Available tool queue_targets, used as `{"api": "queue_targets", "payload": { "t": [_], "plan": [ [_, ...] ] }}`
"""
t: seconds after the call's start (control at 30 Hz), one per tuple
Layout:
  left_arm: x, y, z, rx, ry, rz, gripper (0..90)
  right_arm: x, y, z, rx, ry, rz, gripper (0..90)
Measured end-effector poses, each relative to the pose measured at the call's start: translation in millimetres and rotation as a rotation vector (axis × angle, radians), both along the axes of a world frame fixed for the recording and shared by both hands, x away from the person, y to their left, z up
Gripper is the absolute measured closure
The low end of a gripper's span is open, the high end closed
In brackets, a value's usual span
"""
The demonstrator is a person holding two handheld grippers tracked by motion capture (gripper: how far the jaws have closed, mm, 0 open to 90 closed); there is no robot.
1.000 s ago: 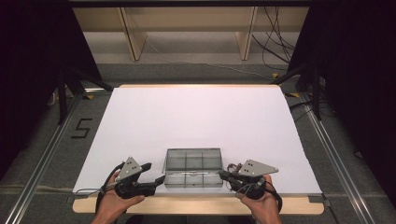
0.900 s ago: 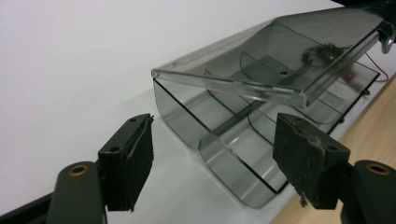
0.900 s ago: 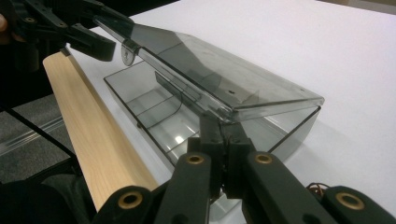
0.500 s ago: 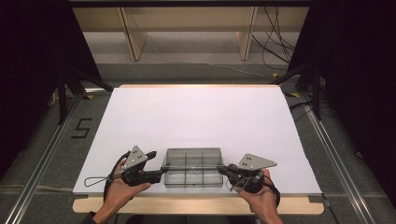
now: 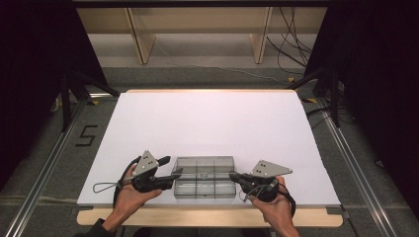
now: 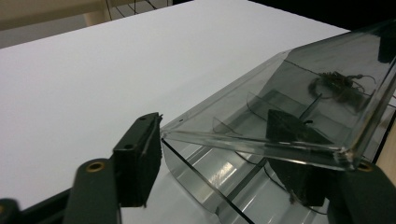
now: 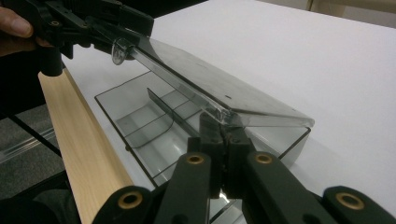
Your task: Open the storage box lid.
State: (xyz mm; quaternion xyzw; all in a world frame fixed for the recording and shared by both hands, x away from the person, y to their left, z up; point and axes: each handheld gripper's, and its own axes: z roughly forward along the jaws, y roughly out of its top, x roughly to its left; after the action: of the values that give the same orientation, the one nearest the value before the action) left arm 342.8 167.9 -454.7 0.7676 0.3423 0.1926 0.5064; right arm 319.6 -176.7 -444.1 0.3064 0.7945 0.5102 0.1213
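Note:
A clear plastic compartment box (image 5: pixel 184 191) lies at the table's near edge, its hinged lid (image 5: pixel 205 164) lifted a little. My right gripper (image 5: pixel 232 176) is shut on the lid's front edge near the right corner; in the right gripper view the jaws (image 7: pixel 223 128) pinch that edge of the lid (image 7: pixel 196 84) above the box's base (image 7: pixel 140 126). My left gripper (image 5: pixel 170 168) is at the box's left end and its jaws have just been closing. In the left gripper view it (image 6: pixel 212 122) straddles the lid's (image 6: pixel 303 93) left edge, with one pad at the corner and the other seen through the plastic.
The white table top (image 5: pixel 212 123) stretches away beyond the box. A bare wooden strip (image 5: pixel 207 217) runs along the near edge. Metal rails (image 5: pixel 44 168) flank the table, and cables (image 5: pixel 291 54) lie on the floor behind it.
My left gripper has moved away from the near edge and in toward the box's left end. The right gripper has stayed at the box's right end.

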Motion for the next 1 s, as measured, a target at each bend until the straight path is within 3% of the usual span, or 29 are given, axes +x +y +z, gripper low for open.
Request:
{"api": "queue_targets", "payload": {
  "t": [0.17, 0.23, 0.37, 0.4, 0.43, 0.57, 0.6, 0.63, 0.67, 0.7, 0.77, 0.83, 0.87, 0.93, 0.97, 1.0],
  "plan": [
    [4.3, -2.1, -1.1, 0.013, -0.023, -0.035, 41.8, 0.7, -0.7, 0.5, 0.006, -0.003, 0.000, 89.7],
    [4.4, -3.4, -1.7, 0.011, -0.019, -0.027, 42.3, 2.7, -2.9, 0.5, -0.013, -0.029, -0.001, 89.3],
    [6.9, -5.0, -0.8, 0.018, -0.039, -0.047, 47.1, 1.8, -4.5, -0.4, -0.008, -0.004, -0.005, 87.0],
    [8.3, -5.1, -0.6, 0.014, -0.044, -0.048, 47.2, 2.4, -5.9, -0.6, -0.018, -0.024, -0.006, 85.9],
    [8.8, -5.7, -0.6, 0.002, -0.041, -0.039, 47.6, 0.3, -5.4, -1.6, 0.006, 0.010, -0.021, 84.7],
    [11.4, -6.2, 1.0, -0.002, -0.044, -0.043, 50.6, -0.1, -8.3, -1.5, -0.015, 0.013, -0.024, 76.7],
    [12.4, -6.3, 1.6, 0.001, -0.047, -0.041, 50.6, 0.1, -9.6, -2.1, -0.022, -0.012, -0.035, 73.5],
    [14.2, -7.3, 1.7, 0.001, -0.048, -0.043, 51.9, -4.0, -10.1, -2.0, -0.022, 0.051, -0.057, 68.1],
    [15.4, -8.5, 1.3, -0.008, -0.046, -0.047, 52.2, -1.5, -11.9, -3.2, -0.032, 0.015, -0.056, 65.4],
    [16.1, -9.1, 2.0, 0.004, -0.049, -0.051, 52.6, -2.9, -11.9, -3.7, -0.024, 0.030, -0.071, 62.7],
    [17.9, -12.0, 1.9, 0.002, -0.048, -0.053, 52.8, -1.8, -14.0, -4.9, -0.025, 0.011, -0.057, 58.1],
    [20.1, -13.7, 2.1, 0.010, -0.050, -0.057, 53.3, -3.2, -15.6, -5.5, -0.027, 0.022, -0.086, 54.6],
    [21.3, -14.8, 1.9, 0.003, -0.052, -0.061, 53.6, -5.4, -15.2, -6.0, -0.007, 0.049, -0.098, 53.6],
    [22.9, -15.2, 2.7, 0.006, -0.050, -0.059, 54.1, -4.0, -18.6, -6.6, -0.033, 0.007, -0.088, 51.6],
    [22.9, -15.2, 2.7, 0.006, -0.050, -0.059, 54.3, -4.0, -18.6, -6.6, -0.033, 0.007, -0.088, 51.6],
    [23.8, -15.0, 2.8, 0.004, -0.049, -0.058, 54.3, -6.5, -17.4, -7.4, -0.017, 0.039, -0.103, 50.9]
  ]
}}
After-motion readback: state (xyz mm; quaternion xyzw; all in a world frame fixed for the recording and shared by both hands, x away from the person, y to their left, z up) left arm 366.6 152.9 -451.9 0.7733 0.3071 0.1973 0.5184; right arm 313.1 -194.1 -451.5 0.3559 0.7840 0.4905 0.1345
